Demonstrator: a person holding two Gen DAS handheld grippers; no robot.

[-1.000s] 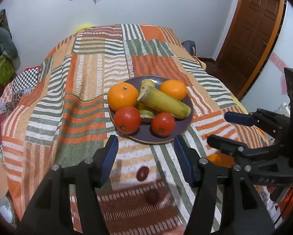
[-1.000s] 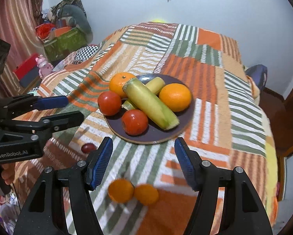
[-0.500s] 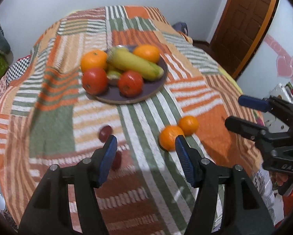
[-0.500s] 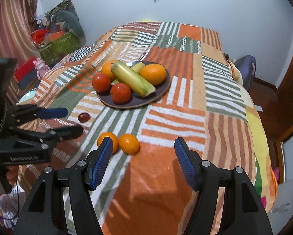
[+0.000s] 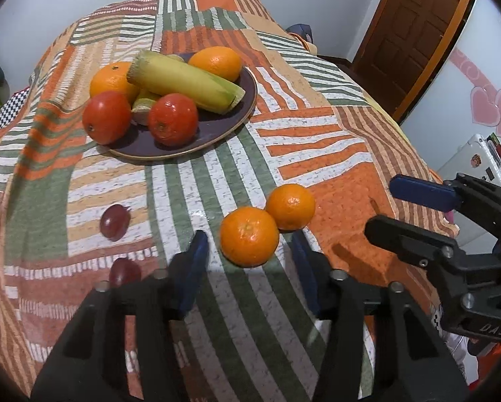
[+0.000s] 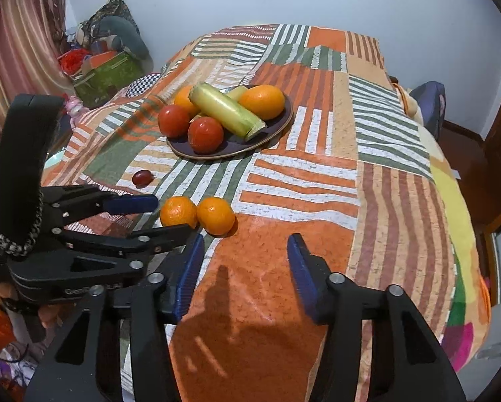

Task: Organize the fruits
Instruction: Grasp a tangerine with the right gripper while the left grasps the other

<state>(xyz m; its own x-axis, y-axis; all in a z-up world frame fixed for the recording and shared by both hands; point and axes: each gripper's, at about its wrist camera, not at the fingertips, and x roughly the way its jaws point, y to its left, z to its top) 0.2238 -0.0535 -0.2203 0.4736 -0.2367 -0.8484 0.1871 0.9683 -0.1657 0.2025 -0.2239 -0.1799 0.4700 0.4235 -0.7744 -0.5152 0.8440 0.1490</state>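
A dark plate [image 5: 240,107] [image 6: 277,127] on the striped bedspread holds two oranges, two red tomatoes and a corn cob [image 5: 186,82]. Two small oranges lie loose in front of it, touching each other [image 5: 249,236] [image 5: 290,206]; they also show in the right wrist view [image 6: 178,211] [image 6: 215,215]. Two dark grapes [image 5: 114,220] [image 5: 124,271] lie to the left. My left gripper [image 5: 248,251] is open, its fingers on either side of the nearer small orange, not touching. My right gripper [image 6: 245,254] is open and empty, over the bedspread right of the small oranges.
The bed's front and right edges fall away close by. A brown door [image 5: 414,30] stands at the right. A green box [image 6: 106,73] and piled clutter sit on the floor left of the bed. A white appliance [image 5: 478,164] stands beyond the right edge.
Both grippers drew back from the plate. The left gripper then moved in low over the nearer small orange, which now lies between its open fingers. The right gripper also came lower.
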